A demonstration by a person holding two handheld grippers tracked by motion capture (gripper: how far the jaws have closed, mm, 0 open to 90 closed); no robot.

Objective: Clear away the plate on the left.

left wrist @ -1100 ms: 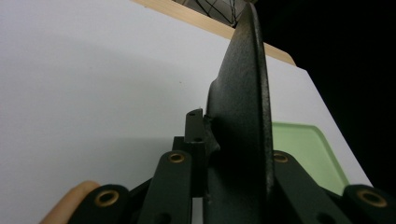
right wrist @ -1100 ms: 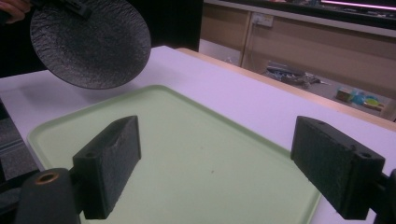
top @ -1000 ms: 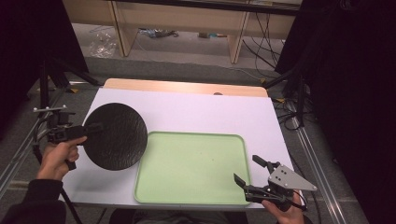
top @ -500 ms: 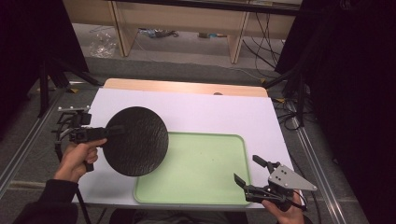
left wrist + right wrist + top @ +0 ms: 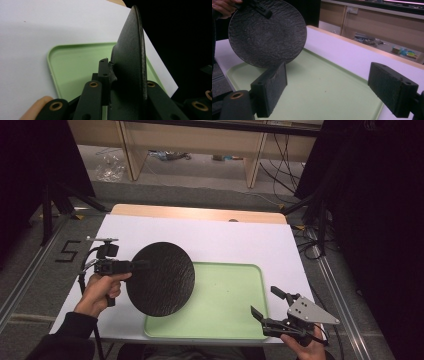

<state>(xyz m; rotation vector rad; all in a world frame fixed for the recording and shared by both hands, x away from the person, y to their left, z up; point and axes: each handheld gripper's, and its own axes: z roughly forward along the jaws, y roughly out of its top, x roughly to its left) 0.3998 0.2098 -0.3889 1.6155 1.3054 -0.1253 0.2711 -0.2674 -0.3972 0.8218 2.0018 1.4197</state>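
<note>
Round black rough-textured plate (image 5: 160, 279) clamped at its left rim in left tongs (image 5: 134, 265), held tilted, lower edge over the left end of the pale green rectangular plastic tray (image 5: 235, 295) at centre frame of the high view. Not yet set down; lowering flat into tray and release outstanding. Right tongs (image 5: 267, 304) apart, empty, lower right beside tray corner on the white-covered bench (image 5: 240, 240). Against earlier frames: plate carried rightward from frame left to overlap tray; right tongs unmoved.

Black grippers (image 5: 141, 265), seemingly dark sleeve (image 5: 70, 337)
</note>
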